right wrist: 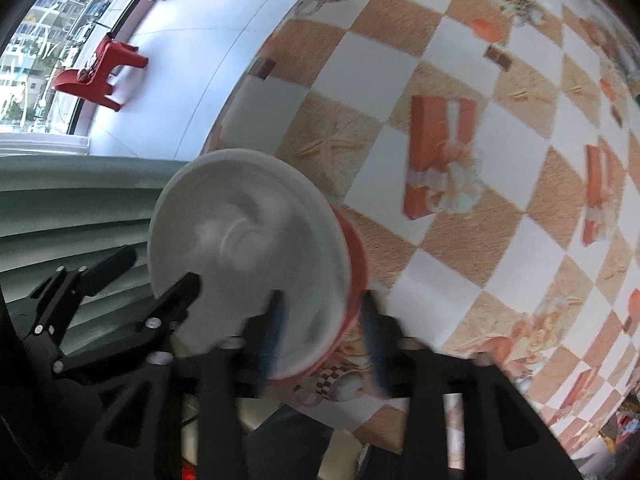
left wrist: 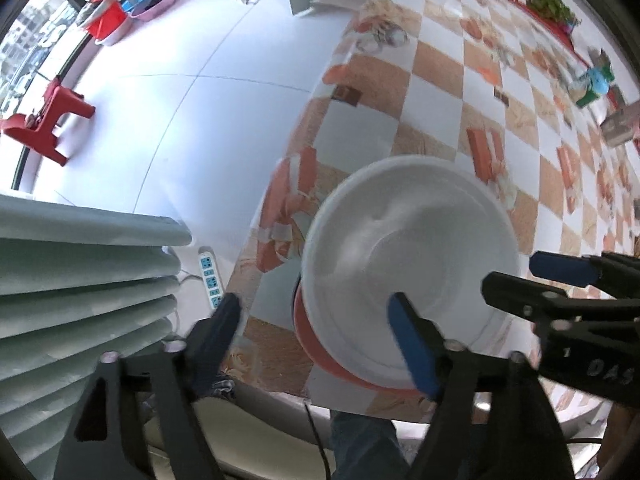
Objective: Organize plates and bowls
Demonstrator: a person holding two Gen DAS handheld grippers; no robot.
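Observation:
A white bowl [left wrist: 412, 256] sits nested in a red bowl [left wrist: 316, 344] near the front edge of the checkered table [left wrist: 440, 92]. My left gripper [left wrist: 316, 330] points down and is open wide. Its blue pad [left wrist: 412, 348] hangs inside the white bowl and the other finger [left wrist: 224, 320] is beyond the table edge, neither touching. In the right wrist view the white bowl [right wrist: 248, 240] and red bowl [right wrist: 356, 264] have their near wall between my right gripper's [right wrist: 322, 322] blurred fingers, with a gap on both sides. The right gripper [left wrist: 532, 280] also shows across the bowl, and the left gripper [right wrist: 148, 276] beside it.
A pale green ribbed thing [left wrist: 80, 300] stands close to the left of the table. A power strip [left wrist: 210, 280] lies on the white floor below, with a red stool [left wrist: 44, 120] and red bucket [left wrist: 106, 26] farther off. Small items [left wrist: 596, 84] sit at the table's far right. A person's leg [left wrist: 360, 440] is under the front edge.

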